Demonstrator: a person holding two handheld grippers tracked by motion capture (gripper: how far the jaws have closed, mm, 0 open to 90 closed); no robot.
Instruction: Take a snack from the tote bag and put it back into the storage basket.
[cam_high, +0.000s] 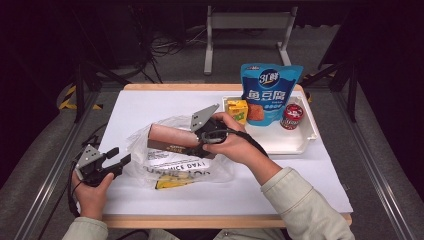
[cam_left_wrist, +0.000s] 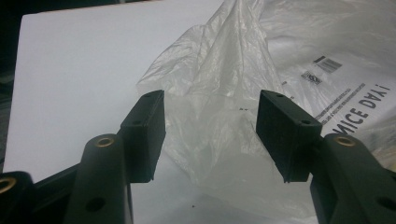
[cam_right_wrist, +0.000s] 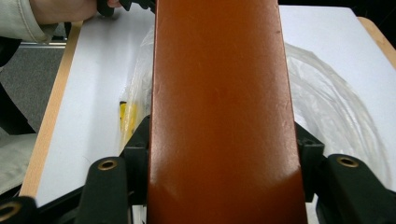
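A long red-brown box (cam_high: 167, 136) hangs level above a crumpled clear plastic bag (cam_high: 180, 167) in the middle of the white table. My right gripper (cam_high: 196, 143) is shut on the box's right end. In the right gripper view the box (cam_right_wrist: 219, 70) runs away between the jaws of the right gripper (cam_right_wrist: 224, 154), both pads pressed to its sides. My left gripper (cam_high: 121, 155) rests at the bag's left edge, open. In the left gripper view a bunched fold of the bag (cam_left_wrist: 219, 84) lies between the wide jaws of the left gripper (cam_left_wrist: 210, 135), unpinched.
A yellow packet (cam_high: 167, 183) lies inside the bag near the front edge. At the right, a white tray (cam_high: 300, 145) carries a blue pouch (cam_high: 270, 92), a yellow carton (cam_high: 237, 110) and a red can (cam_high: 291, 116). A wooden rim (cam_high: 200, 221) borders the table.
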